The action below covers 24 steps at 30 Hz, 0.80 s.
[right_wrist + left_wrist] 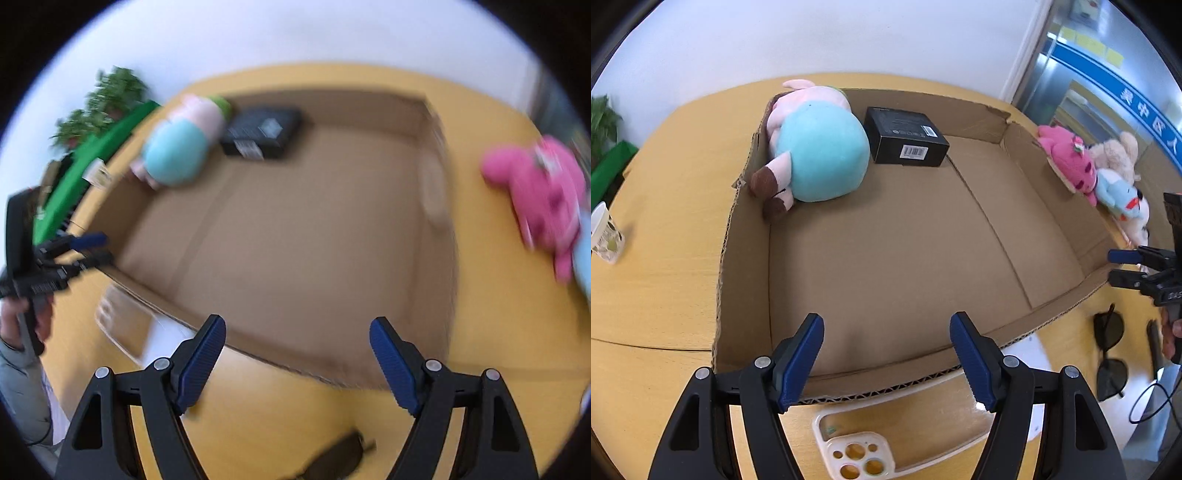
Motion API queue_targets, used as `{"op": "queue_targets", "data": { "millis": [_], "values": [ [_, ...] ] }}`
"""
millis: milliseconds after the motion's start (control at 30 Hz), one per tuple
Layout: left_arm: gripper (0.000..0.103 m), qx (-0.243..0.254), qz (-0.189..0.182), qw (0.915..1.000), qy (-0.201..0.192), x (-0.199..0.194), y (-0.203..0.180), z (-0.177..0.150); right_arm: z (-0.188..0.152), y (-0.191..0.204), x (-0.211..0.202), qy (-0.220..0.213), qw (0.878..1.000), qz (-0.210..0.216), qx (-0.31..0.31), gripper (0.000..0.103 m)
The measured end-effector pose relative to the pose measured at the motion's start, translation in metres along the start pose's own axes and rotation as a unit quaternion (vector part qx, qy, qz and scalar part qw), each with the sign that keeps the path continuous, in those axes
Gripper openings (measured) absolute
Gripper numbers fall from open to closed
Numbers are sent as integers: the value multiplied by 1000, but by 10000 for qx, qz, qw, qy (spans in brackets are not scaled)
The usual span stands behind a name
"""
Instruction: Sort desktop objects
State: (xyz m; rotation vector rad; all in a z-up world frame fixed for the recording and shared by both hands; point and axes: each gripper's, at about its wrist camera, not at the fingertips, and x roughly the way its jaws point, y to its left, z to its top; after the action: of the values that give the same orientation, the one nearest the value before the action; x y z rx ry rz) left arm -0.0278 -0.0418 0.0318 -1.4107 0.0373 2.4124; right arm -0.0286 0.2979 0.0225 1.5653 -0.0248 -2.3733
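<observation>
My left tool [886, 354] is spread wide with nothing in it, hovering over the near wall of the cardboard box [738, 236]. Right under it on the bench [653, 288] is a white phone case [857, 443], long axis running away from me, camera holes nearest. Sunglasses [1110, 354] lie off to the right. My right tool [297, 360] is wide and empty too. Further in, a plush pig [812, 147] lies feet toward me beside a black carton [905, 136].
</observation>
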Motion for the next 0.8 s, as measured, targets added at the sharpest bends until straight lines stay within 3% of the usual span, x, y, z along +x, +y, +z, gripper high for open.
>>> {"op": "queue_targets", "data": {
  "millis": [267, 400, 467, 567, 667, 700, 767, 800],
  "values": [
    [70, -159, 150, 9997, -61, -15, 4, -15, -31, 16, -20, -283, 9994, -139, -174, 82],
    [70, -108, -91, 9980, -616, -57, -10, -20, -42, 21, -63, -1061, 9939, -307, 27, 82],
    [75, 55, -8, 9946, -1032, -83, -25, -21, -48, 22, -84, -1423, 9893, -321, 103, 83],
    [98, 216, 131, 9856, -1670, -117, -47, -26, -58, 25, -107, -1799, 9829, -356, 166, 83],
    [102, 250, -46, 9797, -1988, -131, -64, -32, -78, 27, -114, -1945, 9800, -359, 210, 82],
    [100, 290, -145, 9798, -1973, -130, -71, -35, -87, 25, -113, -1944, 9798, -415, 239, 81],
    [76, 386, -279, 9809, -1883, -123, -85, -43, -107, 24, -107, -1843, 9810, -492, 344, 81],
    [56, 406, -363, 9830, -1755, -115, -92, -47, -116, 21, -101, -1753, 9823, -506, 414, 80]
  ]
}}
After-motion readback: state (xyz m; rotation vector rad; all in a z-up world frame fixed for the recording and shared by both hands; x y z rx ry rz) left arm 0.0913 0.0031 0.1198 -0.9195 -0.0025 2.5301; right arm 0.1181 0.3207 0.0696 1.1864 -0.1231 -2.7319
